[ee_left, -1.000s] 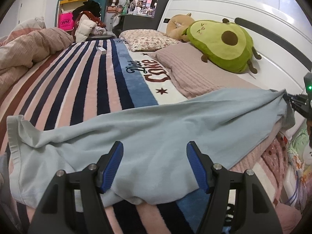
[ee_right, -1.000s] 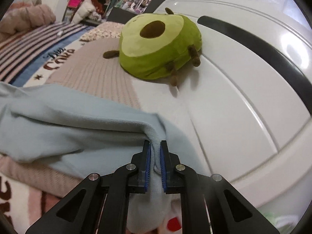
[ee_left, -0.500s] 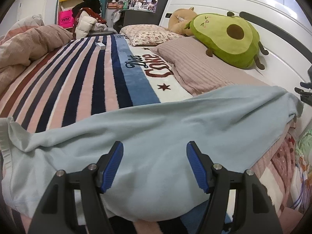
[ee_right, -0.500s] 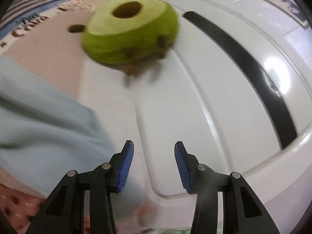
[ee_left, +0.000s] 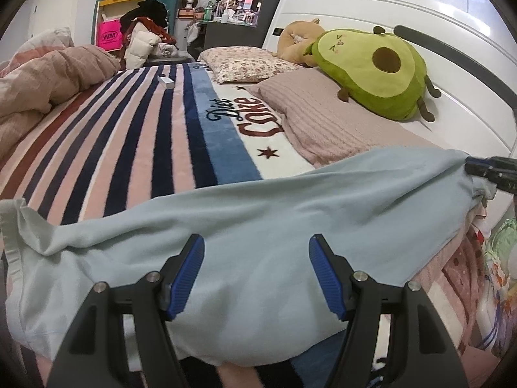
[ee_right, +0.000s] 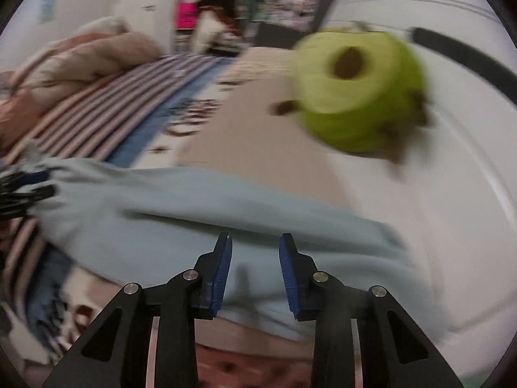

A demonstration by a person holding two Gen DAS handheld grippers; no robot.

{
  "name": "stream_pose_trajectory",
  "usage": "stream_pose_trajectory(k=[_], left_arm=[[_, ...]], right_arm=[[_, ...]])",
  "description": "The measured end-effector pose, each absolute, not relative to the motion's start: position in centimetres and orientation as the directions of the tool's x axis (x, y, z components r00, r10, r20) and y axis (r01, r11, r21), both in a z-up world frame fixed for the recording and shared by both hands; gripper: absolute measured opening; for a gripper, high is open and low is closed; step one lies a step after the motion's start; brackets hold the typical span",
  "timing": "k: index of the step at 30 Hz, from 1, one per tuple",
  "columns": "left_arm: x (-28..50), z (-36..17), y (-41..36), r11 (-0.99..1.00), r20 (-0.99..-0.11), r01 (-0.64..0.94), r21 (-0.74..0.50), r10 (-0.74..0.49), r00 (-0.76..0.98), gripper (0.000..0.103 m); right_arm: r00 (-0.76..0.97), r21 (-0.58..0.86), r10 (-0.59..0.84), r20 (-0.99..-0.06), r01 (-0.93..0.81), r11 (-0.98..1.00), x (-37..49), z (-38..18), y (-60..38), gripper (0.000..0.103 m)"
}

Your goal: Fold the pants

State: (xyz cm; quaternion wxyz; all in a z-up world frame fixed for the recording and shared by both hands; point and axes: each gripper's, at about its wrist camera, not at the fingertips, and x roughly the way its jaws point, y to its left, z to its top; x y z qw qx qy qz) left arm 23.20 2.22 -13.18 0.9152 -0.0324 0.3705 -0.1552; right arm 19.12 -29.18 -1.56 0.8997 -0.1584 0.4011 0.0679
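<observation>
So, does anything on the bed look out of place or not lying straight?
The light blue pants lie crumpled, one end draped over the pink pillow. A small white box sits alone on the striped blanket.

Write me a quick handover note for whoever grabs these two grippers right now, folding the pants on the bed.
Left gripper: open, hovering over the middle of the light blue pants, holding nothing.
Right gripper: jaws have just been closing, pads apart, over the pants' end near the white headboard; no cloth pinched as far as the blurred view shows.
Pants: spread across the striped blanket, one end draped over the pink pillow, below the avocado plush.
Done: laid out.
Left: no fold visible yet; all folds remain.
</observation>
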Motion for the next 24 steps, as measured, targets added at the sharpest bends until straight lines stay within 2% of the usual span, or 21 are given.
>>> stream_pose_trajectory(k=[2, 4, 10, 13, 17, 24], left_arm=[[23.2, -13.4, 2.9, 0.953, -0.671, 0.245, -0.175, -0.298, 0.679, 0.063], [23.1, -13.7, 3.9, 0.957, -0.675, 0.229, -0.179, -0.289, 0.679, 0.063], [23.5, -14.8, 6.0, 0.964, -0.685, 0.187, -0.19, -0.267, 0.677, 0.063], [24.0, -15.4, 6.6, 0.961, -0.684, 0.176, -0.211, -0.274, 0.676, 0.063], [24.2, -15.8, 6.8, 0.955, -0.673, 0.184, -0.234, -0.295, 0.678, 0.063], [24.3, -15.8, 6.5, 0.942, -0.66, 0.23, -0.244, -0.335, 0.673, 0.063]], right_arm=[[0.611, -0.166, 0.073, -0.789, -0.326, 0.931, 20.3, -3.5, -27.3, 0.016], [0.558, -0.139, 0.102, -0.823, -0.373, 0.917, 21.6, -5.5, -25.6, 0.015], [0.591, -0.212, 0.014, -0.807, -0.311, 0.926, 25.3, -6.5, -24.9, 0.015], [0.62, -0.296, -0.064, -0.782, -0.279, 0.914, 25.7, -6.3, -23.9, 0.015], [0.596, -0.214, 0.06, -0.801, -0.378, 0.9, 25.5, -5.2, -21.9, 0.017], [0.529, -0.298, -0.004, -0.849, -0.471, 0.83, 29.8, -8.1, -17.5, 0.02]])
